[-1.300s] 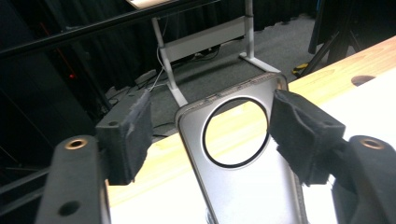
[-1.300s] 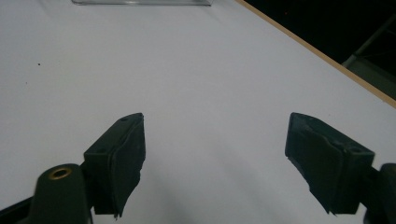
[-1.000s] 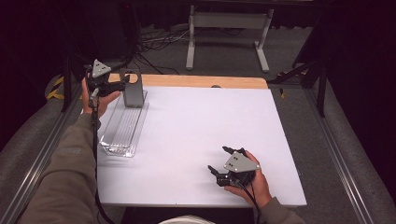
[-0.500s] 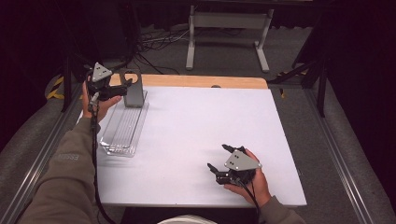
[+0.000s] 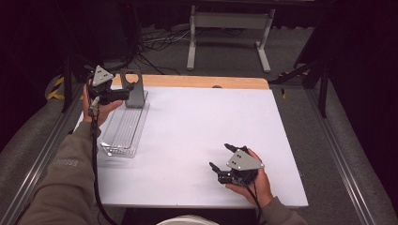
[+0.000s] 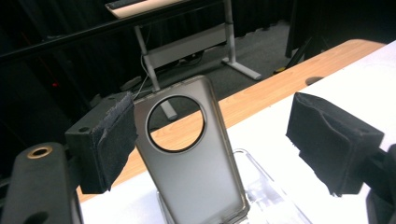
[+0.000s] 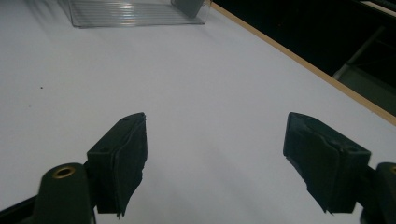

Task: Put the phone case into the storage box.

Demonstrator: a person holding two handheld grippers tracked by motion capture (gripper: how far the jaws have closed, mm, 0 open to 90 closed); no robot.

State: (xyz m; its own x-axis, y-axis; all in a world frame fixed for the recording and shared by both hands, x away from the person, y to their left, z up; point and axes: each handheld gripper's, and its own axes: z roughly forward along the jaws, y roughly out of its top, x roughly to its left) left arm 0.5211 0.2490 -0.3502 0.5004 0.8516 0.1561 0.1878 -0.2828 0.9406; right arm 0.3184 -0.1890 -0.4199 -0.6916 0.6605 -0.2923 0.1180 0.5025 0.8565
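Observation:
A grey phone case with a round camera cutout stands upright at the far end of a clear ridged rack, at the table's far left. My left gripper is level with the case, which sits between its jaws. Those jaws have just been opening. The left pad is right beside the case's edge and the right pad stands well off it. My right gripper rests low over the white tabletop near the front right, open with nothing between its pads.
A wooden strip runs along the table's far edge. Beyond it, a metal stand and cables lie on the floor. Metal rails flank both sides of the table. The rack and case lie far ahead in the right gripper view.
The left gripper's jaws have spread apart around the phone case, which stays upright in the rack. The right hand has not moved.

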